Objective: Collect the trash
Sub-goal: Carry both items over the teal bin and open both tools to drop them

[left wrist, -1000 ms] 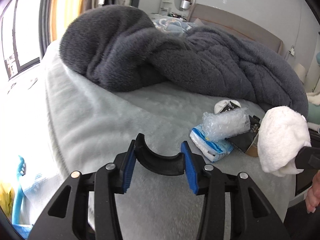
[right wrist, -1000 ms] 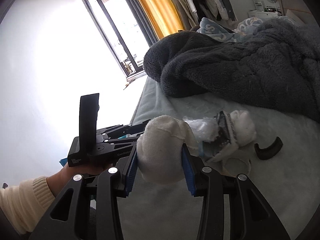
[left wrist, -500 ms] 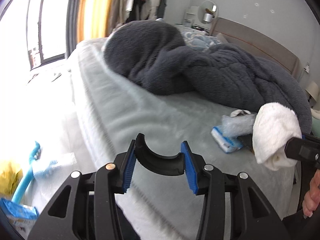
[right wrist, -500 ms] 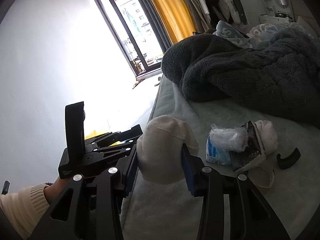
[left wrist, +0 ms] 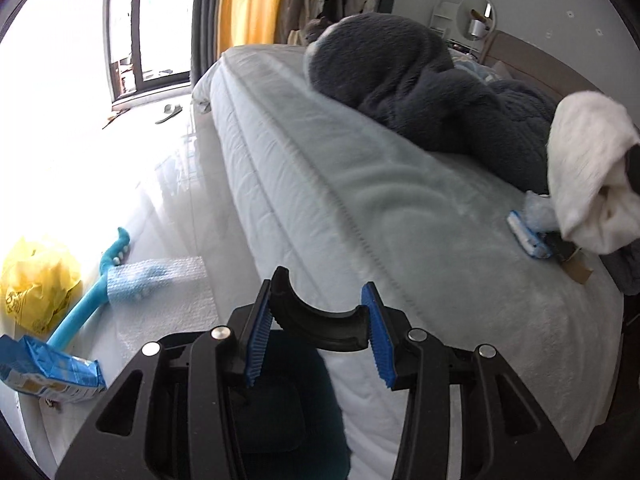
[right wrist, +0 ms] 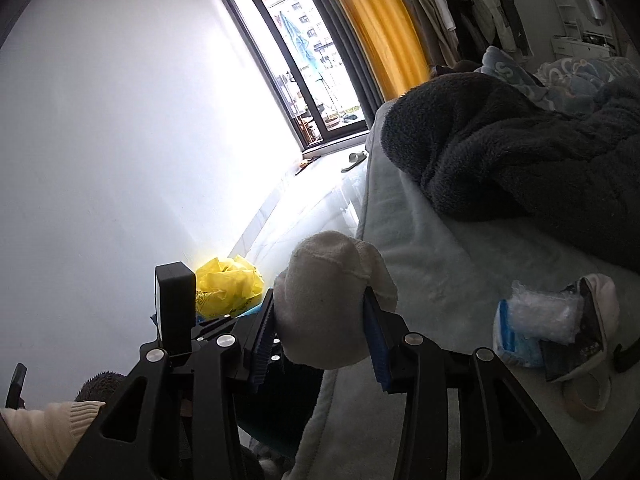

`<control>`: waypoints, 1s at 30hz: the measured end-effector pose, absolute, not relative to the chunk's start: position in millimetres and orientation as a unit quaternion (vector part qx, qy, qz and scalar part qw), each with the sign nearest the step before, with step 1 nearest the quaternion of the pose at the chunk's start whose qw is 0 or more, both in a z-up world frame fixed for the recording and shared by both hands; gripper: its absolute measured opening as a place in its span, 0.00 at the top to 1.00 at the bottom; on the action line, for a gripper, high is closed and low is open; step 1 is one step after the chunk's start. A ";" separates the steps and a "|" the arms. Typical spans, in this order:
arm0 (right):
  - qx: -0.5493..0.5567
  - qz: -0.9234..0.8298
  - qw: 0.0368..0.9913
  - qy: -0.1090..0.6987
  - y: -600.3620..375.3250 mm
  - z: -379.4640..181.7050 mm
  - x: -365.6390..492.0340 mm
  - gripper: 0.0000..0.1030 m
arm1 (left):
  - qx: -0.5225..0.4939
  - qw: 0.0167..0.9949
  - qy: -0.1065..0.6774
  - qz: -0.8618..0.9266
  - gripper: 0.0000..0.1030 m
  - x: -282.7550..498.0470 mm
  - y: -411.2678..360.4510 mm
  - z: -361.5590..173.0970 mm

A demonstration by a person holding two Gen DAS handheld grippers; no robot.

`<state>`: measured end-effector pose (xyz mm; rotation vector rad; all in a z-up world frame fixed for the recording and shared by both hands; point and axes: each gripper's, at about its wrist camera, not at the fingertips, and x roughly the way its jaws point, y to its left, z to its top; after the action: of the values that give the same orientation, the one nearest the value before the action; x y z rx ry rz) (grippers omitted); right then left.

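My left gripper (left wrist: 316,330) is shut on a black curved plastic piece (left wrist: 320,320) and holds it over the bed's near edge, above a dark teal bin (left wrist: 280,412). My right gripper (right wrist: 320,320) is shut on a white balled sock (right wrist: 328,300), also in the left wrist view (left wrist: 588,180) at the far right. A trash pile lies on the bed: bubble wrap (right wrist: 544,314), a blue-white packet (right wrist: 506,332), a dark wrapper (right wrist: 588,336), a tape ring (right wrist: 588,396) and another black curved piece (right wrist: 626,356).
A grey fluffy blanket (left wrist: 432,92) covers the far bed (left wrist: 360,208). On the floor left lie a yellow bag (left wrist: 36,280), a teal brush (left wrist: 100,276), a bubble wrap sheet (left wrist: 168,288) and a blue packet (left wrist: 48,368). A slipper (left wrist: 170,110) lies by the window.
Both grippers have swung left and back from the bed toward the floor side, each keeping its load. The floor items and the teal bin have come into view.
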<state>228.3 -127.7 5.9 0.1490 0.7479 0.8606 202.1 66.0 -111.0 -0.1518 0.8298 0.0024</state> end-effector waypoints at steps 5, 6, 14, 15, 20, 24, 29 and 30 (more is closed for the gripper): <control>0.064 0.421 0.834 0.352 -104.8 8.2 229.2 0.59 | -0.082 0.900 0.427 0.016 0.54 200.5 83.4 -122.9; 0.063 0.423 0.832 0.353 -100.6 7.7 229.8 0.59 | -0.083 0.896 0.437 0.018 0.54 200.1 87.6 -127.1; 0.049 0.441 0.818 0.365 -62.3 -0.8 231.6 0.59 | -0.096 0.862 0.497 0.041 0.54 196.6 122.6 -160.5; 0.047 0.443 0.817 0.366 -58.0 -1.7 231.5 0.59 | -0.098 0.858 0.503 0.046 0.54 194.8 128.6 -164.5; 0.036 0.453 0.808 0.376 -31.8 -9.0 230.1 0.59 | -0.115 0.834 0.538 0.049 0.54 191.4 150.0 -185.8; 0.027 0.459 0.799 0.387 -14.8 -17.0 227.3 0.59 | -0.146 0.804 0.575 0.036 0.54 187.7 163.8 -207.8; 0.015 0.461 0.790 0.405 5.7 -32.1 231.5 0.59 | -0.173 0.769 0.614 0.035 0.54 182.3 173.7 -231.0; 0.012 0.460 0.788 0.410 9.8 -36.0 231.7 0.59 | -0.178 0.763 0.620 0.034 0.53 181.2 175.8 -234.5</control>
<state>231.7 9.8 -36.0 0.0259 0.8825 0.9922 181.2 175.8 -234.5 -0.3871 1.3482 0.0736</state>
